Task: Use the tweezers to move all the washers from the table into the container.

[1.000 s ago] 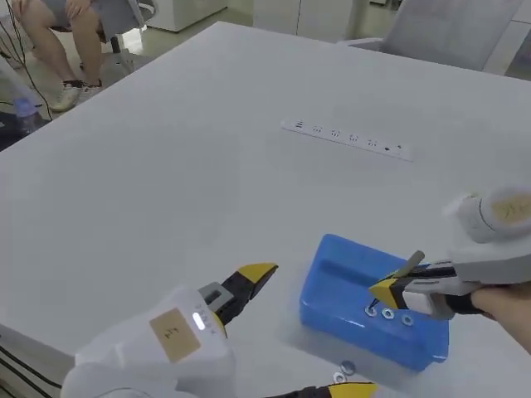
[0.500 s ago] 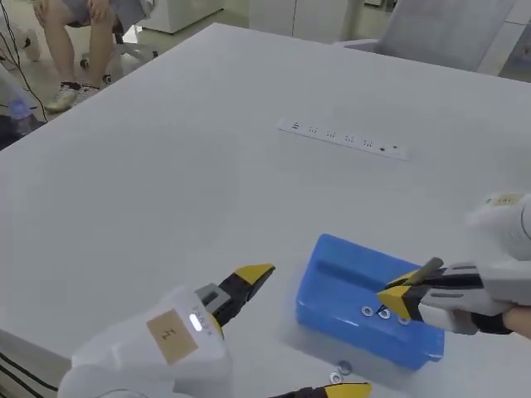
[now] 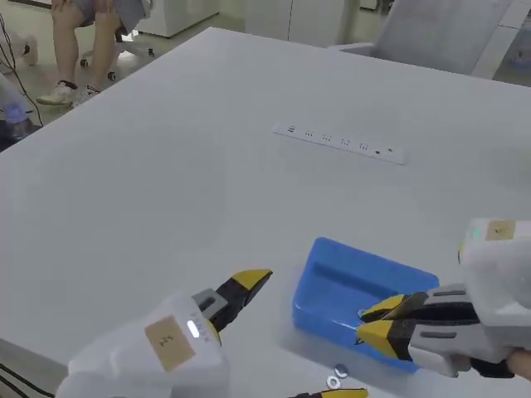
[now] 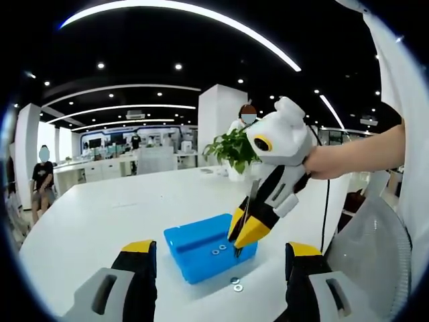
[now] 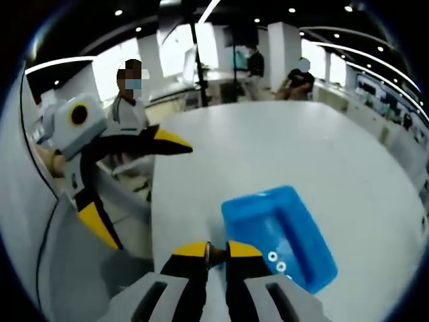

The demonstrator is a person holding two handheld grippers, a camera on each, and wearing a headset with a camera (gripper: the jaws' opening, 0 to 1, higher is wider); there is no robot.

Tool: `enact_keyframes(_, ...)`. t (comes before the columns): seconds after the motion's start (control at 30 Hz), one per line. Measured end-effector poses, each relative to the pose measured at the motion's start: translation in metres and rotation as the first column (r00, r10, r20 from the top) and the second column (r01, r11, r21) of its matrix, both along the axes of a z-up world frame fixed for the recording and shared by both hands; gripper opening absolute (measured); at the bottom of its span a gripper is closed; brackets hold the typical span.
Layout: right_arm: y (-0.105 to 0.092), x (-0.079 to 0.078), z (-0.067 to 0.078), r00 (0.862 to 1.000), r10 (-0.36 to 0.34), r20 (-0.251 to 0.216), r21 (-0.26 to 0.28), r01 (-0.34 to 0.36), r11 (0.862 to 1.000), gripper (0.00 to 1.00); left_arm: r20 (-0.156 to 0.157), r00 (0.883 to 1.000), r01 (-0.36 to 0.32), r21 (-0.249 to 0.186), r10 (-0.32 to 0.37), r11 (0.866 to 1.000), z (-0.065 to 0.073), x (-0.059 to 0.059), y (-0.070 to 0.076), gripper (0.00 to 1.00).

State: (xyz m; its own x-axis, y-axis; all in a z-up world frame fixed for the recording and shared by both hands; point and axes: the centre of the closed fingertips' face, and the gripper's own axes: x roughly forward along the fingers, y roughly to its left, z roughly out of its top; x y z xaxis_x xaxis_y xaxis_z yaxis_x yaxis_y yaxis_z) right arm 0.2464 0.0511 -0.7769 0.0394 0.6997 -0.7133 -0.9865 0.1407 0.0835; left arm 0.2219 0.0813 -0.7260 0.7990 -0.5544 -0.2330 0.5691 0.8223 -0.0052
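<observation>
Head view has the right hand-held gripper (image 3: 375, 322) over the near right corner of the container (image 3: 332, 278), its jaws pressed together on the tweezers (image 5: 209, 256), whose tips point down at the container's front edge in the left gripper view. Two loose washers (image 3: 336, 377) lie on the counter (image 3: 166, 166) just in front of the container, close together, between the wide-apart jaws of the left hand-held gripper (image 3: 317, 333), which grips nothing. Whether the tweezers hold anything cannot be told. The container is a shallow blue tray, and at least two washers (image 5: 276, 261) lie on its floor near the end closest to the right hand-held gripper. The counter is white and broad, with a white power strip (image 3: 340, 141) well beyond the container. Past its far edge a person (image 3: 83, 21) sits and a grey chair (image 3: 440, 33) stands. A plant (image 4: 231, 149) shows in the left gripper view.
</observation>
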Motion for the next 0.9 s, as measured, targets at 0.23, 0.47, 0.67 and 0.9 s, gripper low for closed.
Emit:
enact_keyframes(0.23,-0.006,-0.017,-0.026,0.959,0.271,0.082,-0.122,-0.26,0.958,0.06,-0.001,1.0,0.005,0.003,-0.005,1.0,0.0,0.0,-0.001,0.8)
enact_keyframes(0.47,-0.007,-0.029,-0.044,0.901,0.422,0.096,-0.198,-0.398,0.896,0.06,-0.001,1.0,0.002,0.0,-0.002,1.0,0.0,0.0,0.0,0.8)
enact_keyframes(0.67,-0.004,-0.021,-0.05,0.889,0.446,0.105,-0.205,-0.419,0.884,0.06,0.002,1.0,-0.003,0.0,0.003,1.0,0.001,0.001,0.0,0.79)
enact_keyframes(0.9,-0.001,-0.019,-0.052,0.881,0.461,0.107,-0.2,-0.436,0.878,0.06,0.001,1.0,-0.008,-0.001,0.008,1.0,0.001,0.001,0.001,0.79)
